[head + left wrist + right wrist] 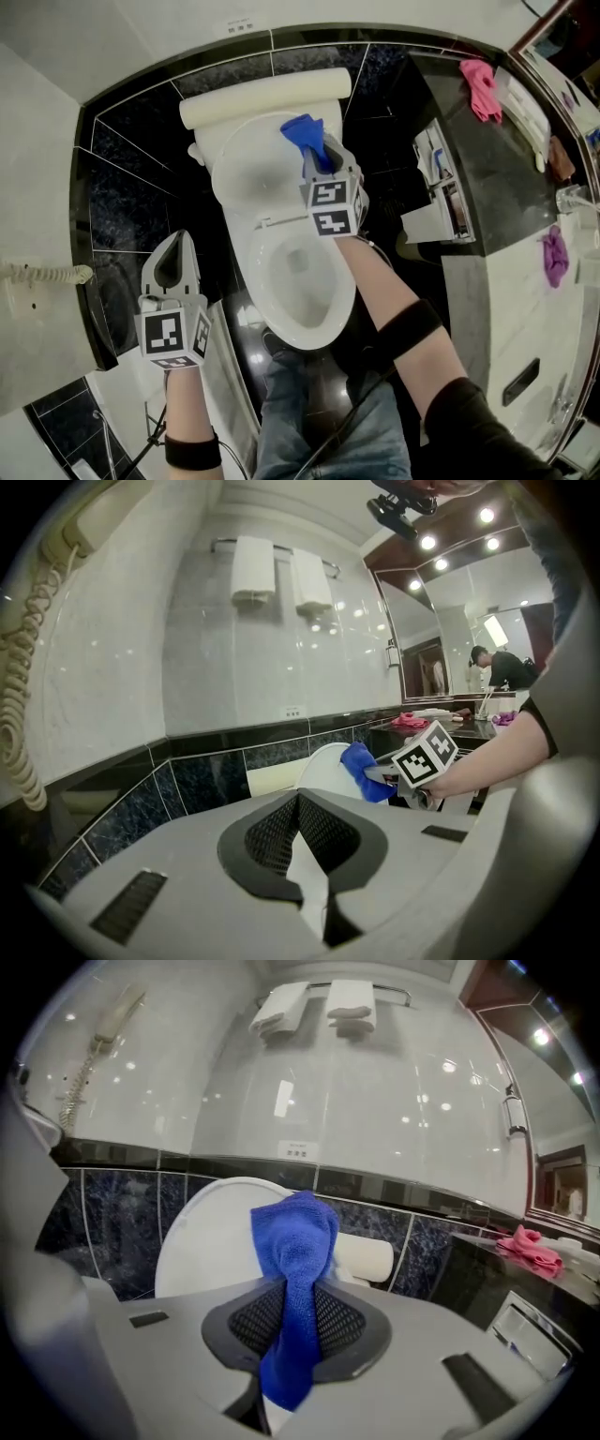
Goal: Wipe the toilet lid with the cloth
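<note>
Before the toilet lid [202, 1241], right gripper [298, 1321] pinches cloth [295, 1232].

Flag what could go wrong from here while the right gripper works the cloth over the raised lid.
1. The blue cloth is pinched as a narrow bunch in the right gripper. Dragged across the lid, it might slip free and fall into the open bowl below.
2. Only the cloth's bunched tip faces the lid, so passes may leave patches unwiped.
</note>
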